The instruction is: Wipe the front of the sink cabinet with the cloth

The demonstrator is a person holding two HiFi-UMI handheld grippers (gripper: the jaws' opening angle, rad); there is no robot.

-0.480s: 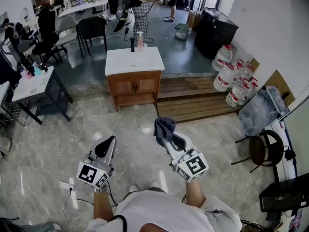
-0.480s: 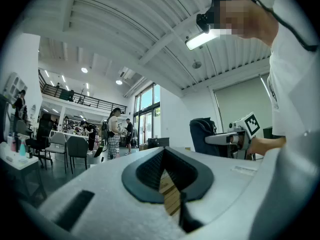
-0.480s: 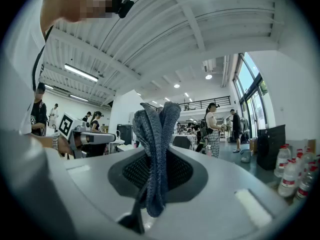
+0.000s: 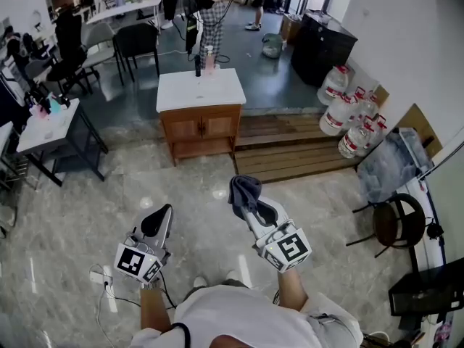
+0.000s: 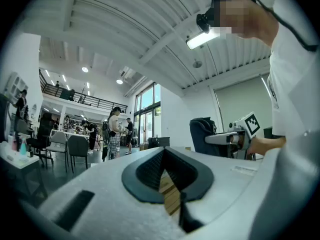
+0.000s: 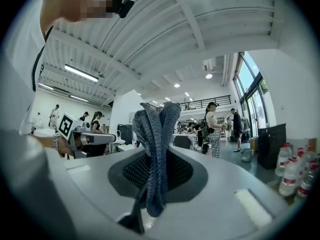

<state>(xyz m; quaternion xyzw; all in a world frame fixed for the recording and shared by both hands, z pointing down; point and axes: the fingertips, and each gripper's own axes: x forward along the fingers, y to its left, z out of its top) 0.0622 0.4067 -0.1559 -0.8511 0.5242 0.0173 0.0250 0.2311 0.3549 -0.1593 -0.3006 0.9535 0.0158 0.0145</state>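
Observation:
The sink cabinet (image 4: 201, 125) is a small wooden unit with two doors and a white top, standing ahead of me on the floor. My right gripper (image 4: 246, 198) is shut on a dark grey-blue cloth (image 4: 243, 188), folded and sticking up from the jaws; the cloth (image 6: 156, 149) fills the middle of the right gripper view. My left gripper (image 4: 158, 222) is shut with nothing between its jaws. Both grippers are held low, well short of the cabinet. The left gripper (image 5: 167, 176) points up toward the ceiling.
A wooden step platform (image 4: 290, 149) runs right of the cabinet, with large water bottles (image 4: 348, 114) beyond it. A white table (image 4: 51, 125) stands at the left, a black stool (image 4: 395, 223) at the right. A cable and plug (image 4: 101, 278) lie by my feet. People stand far back.
The view has shifted slightly; the cabinet sits a touch closer. Both grippers keep their pose and the cloth stays gripped.

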